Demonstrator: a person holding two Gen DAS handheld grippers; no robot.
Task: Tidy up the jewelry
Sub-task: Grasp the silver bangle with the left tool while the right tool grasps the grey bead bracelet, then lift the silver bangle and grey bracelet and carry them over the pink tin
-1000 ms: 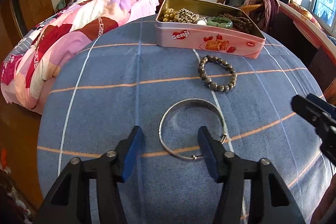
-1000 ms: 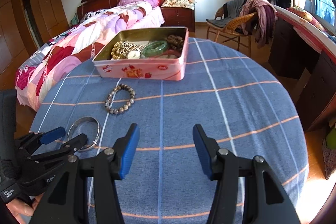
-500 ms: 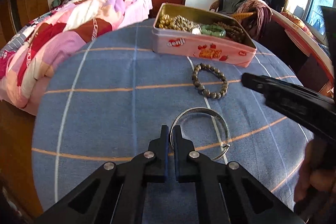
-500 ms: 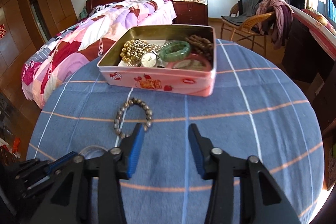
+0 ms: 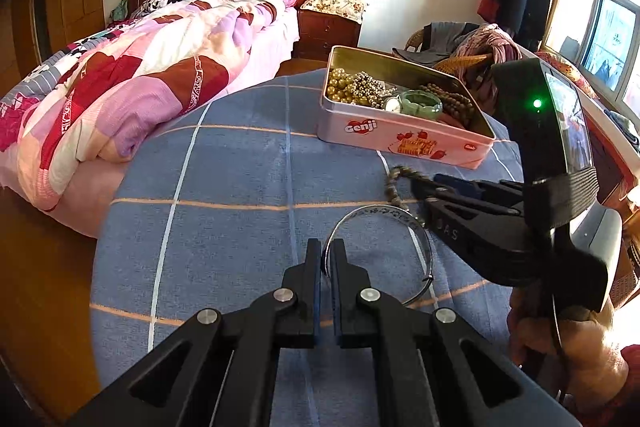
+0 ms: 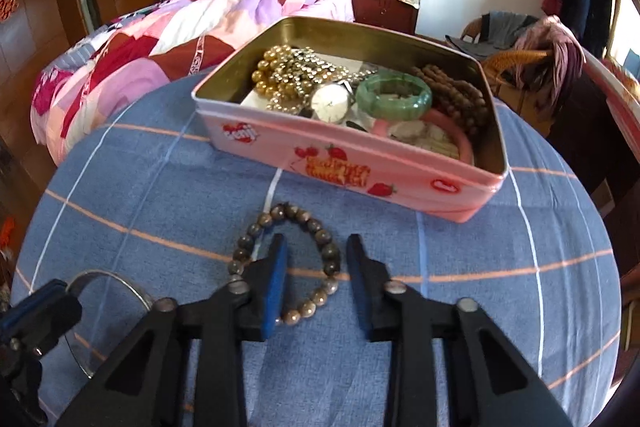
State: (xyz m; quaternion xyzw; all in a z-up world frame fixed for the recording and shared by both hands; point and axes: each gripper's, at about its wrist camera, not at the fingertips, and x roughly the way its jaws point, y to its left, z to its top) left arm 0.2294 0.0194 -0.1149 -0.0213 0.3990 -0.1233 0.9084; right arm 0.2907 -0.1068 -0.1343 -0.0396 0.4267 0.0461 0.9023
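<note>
Fingers (image 6: 276, 279) hide part of beaded bracelet (image 6: 320, 227) — closing.

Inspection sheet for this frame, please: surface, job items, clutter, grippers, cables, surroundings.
Surface: round table under a blue checked cloth.
Job's things: open pink tin holding jewelry; bead bracelet and silver bangle on the cloth outside it.
Clutter: nothing seen.
Grippers: left gripper shut on the bangle's rim; right gripper closing, jaws straddling one side of the bead bracelet, pads not yet pressing.
Cables: nothing seen.
Surroundings: bed, chair draped with clothes.
</note>
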